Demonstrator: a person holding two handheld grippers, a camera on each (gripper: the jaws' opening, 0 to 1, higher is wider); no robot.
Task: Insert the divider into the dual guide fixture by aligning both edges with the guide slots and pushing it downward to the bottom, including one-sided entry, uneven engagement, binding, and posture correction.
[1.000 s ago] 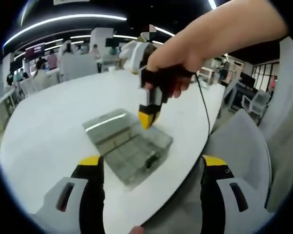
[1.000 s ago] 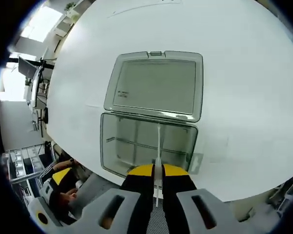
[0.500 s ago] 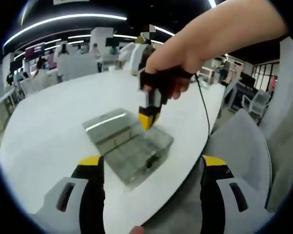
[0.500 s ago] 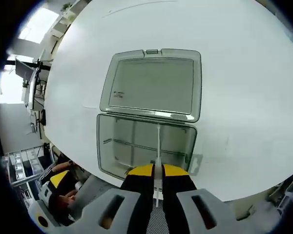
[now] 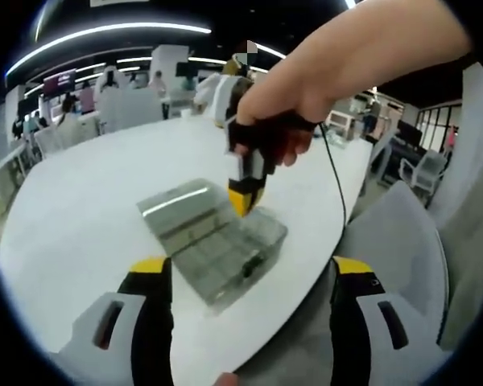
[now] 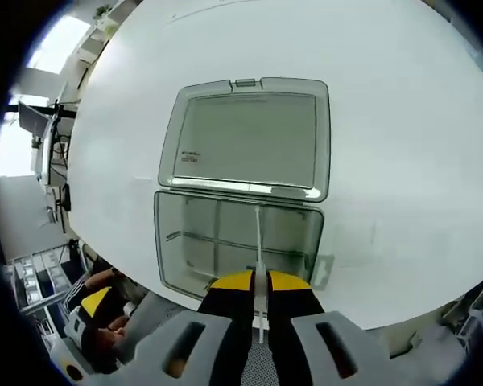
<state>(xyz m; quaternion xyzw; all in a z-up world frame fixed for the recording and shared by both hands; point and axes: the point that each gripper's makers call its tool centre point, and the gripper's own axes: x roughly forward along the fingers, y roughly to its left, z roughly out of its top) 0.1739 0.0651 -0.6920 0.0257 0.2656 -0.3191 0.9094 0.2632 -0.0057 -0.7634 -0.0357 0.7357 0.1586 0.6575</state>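
Down over the clear box (image 6: 237, 249), the right gripper (image 6: 259, 283) has its jaws clamped on the thin white divider (image 6: 258, 241), which stands edge-on inside the open tray (its flat lid (image 6: 245, 137) lies hinged open beyond). The box sits near the round white table's (image 5: 80, 201) edge. The left gripper (image 5: 249, 277) hangs off that edge, jaws wide apart, holding nothing.
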